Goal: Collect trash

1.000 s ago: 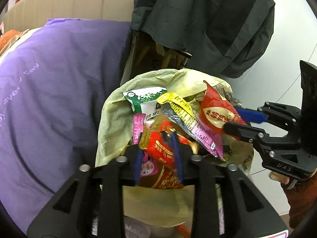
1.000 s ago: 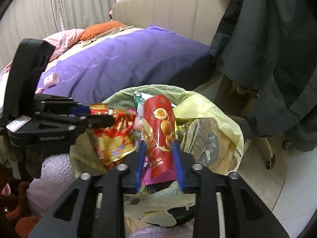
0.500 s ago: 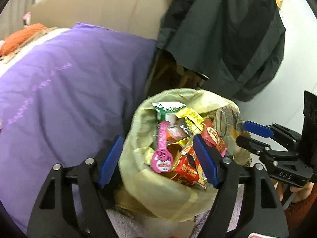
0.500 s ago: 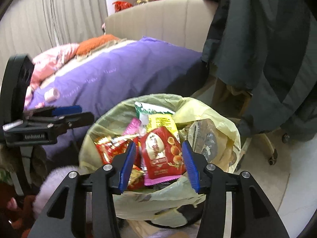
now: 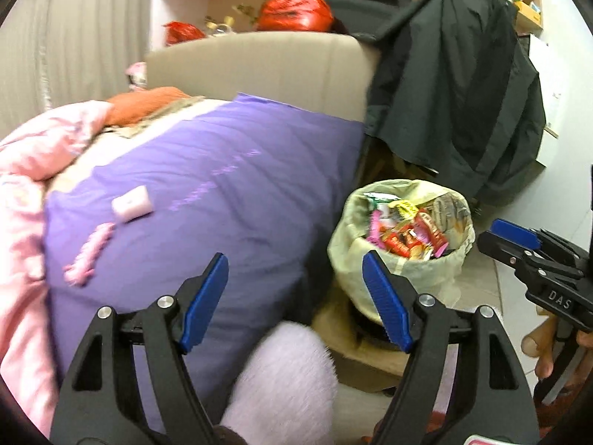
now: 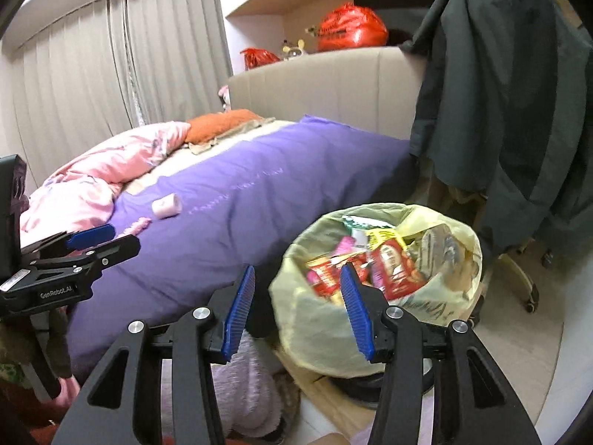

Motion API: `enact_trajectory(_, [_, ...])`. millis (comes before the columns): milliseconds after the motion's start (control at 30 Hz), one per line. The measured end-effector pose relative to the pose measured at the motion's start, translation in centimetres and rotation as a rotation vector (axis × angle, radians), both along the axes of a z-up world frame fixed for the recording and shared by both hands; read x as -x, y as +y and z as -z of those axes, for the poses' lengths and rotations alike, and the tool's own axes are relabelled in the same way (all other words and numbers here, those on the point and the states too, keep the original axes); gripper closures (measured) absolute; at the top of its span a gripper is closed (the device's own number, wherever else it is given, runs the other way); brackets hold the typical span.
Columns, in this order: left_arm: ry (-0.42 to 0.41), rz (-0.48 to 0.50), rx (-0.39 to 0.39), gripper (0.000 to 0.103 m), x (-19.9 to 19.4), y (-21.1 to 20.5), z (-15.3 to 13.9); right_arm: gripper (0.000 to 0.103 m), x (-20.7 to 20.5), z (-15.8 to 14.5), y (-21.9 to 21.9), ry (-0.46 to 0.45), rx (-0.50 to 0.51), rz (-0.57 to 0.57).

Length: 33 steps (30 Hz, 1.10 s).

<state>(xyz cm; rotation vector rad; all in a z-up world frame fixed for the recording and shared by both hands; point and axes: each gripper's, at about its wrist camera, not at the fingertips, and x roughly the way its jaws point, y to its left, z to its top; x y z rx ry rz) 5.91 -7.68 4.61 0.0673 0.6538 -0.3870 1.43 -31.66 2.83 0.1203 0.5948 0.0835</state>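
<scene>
left wrist view: both grippers have let go of their wrappers and pulled back; left gripper [image 5: 294, 296] and right gripper [image 6: 296, 313] gape empty. wrappers [image 5: 406, 231] sit in the lined bin [image 5: 348, 237], near right of the bed [image 5: 229, 200], so this drop looks complete.

Pale yellow-green bin liner [image 6: 307, 319], stuffed with red, pink and yellow wrappers [image 6: 393, 270]. Purple cover [image 5: 207, 200] on the bed with faint lilac lettering, pink quilt [image 6: 111, 170] beside an orange pillow [image 6: 218, 122]. Dark green coat [image 6: 511, 104], grey pleated curtains [image 6: 111, 66], shiny red bags [image 5: 294, 13].
</scene>
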Motion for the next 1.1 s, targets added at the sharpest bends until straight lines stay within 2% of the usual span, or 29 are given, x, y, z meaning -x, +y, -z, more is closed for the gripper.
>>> enact_trajectory(133, [-0.037,-0.049,-0.011,0.032,2.8,1.8,-0.7,0.057,2.0,0.0,2.3,-0.006,-0.008,-0.007])
enact_trajectory(300, [-0.101,-0.116,-0.041,0.032,5.9,3.5,-1.1,0.057,4.4,-0.5,5.6,-0.036,0.059,-0.015])
enact_trajectory(467, [-0.112,-0.161,-0.04,0.032,7.8,5.2,-0.9,0.057,6.1,-0.5,7.8,-0.058,0.099,-0.01])
enact_trajectory(800, [-0.143,-0.214,-0.014,0.032,9.1,7.5,-2.1,0.057,6.6,-1.1,9.3,-0.093,0.097,-0.044])
enact_trajectory(1100, [-0.161,-0.227,-0.029,0.032,9.8,7.7,-2.4,0.057,6.9,-1.6,10.1,-0.112,0.095,-0.066])
